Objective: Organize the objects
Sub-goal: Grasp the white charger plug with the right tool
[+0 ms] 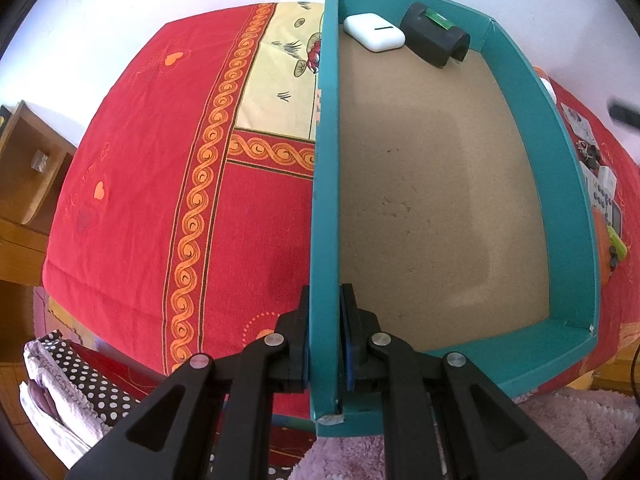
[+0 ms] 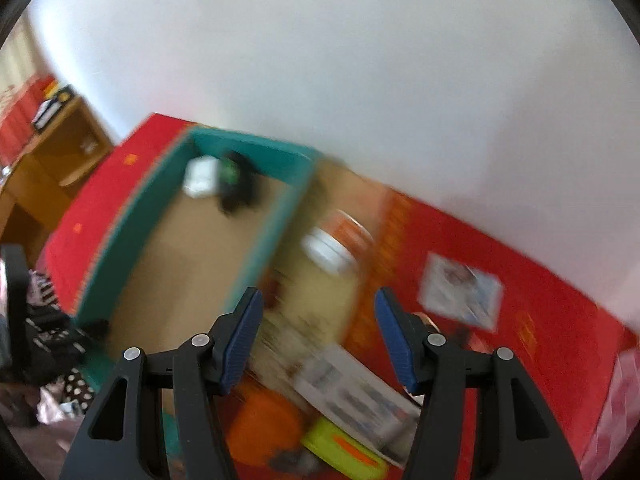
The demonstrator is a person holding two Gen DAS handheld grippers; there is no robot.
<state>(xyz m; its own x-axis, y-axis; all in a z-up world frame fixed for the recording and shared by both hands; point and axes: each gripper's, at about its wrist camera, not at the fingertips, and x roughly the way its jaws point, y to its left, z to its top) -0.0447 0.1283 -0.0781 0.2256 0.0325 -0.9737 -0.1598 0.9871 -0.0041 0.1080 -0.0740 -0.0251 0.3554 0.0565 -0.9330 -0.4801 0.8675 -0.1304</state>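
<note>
In the left wrist view, the left tool [image 1: 325, 336] is clenching the near end of the left wall of a teal box [image 1: 572, 184], one pad pressing on each side of the wall. The box is sitting on a surface covered with a red patterned cloth [image 1: 140, 184], and its brown cardboard floor is lying mostly bare. At the far end of the box, a white earbud case [image 1: 374, 32] is lying just beside a black block with a green vial [image 1: 434, 34], the case to the left and the block to the right. Past the right wall of the box, small items are lying on the cloth, among them a yellow-green object [image 1: 616, 246], too small to name. In the right wrist view, which is blurred, the right tool [image 2: 318, 338] is hanging released above the cloth, its blue pads standing well apart with nothing between them. The teal box [image 2: 256, 240] is showing to the left with the white case [image 2: 202, 178] and the black block [image 2: 236, 184] at its far end. A white-lidded jar [image 2: 332, 248] is standing just right of the box, a printed card [image 2: 460, 290] is lying farther right, and a yellow-green object [image 2: 344, 450] is lying near, beside an orange patch.
</note>
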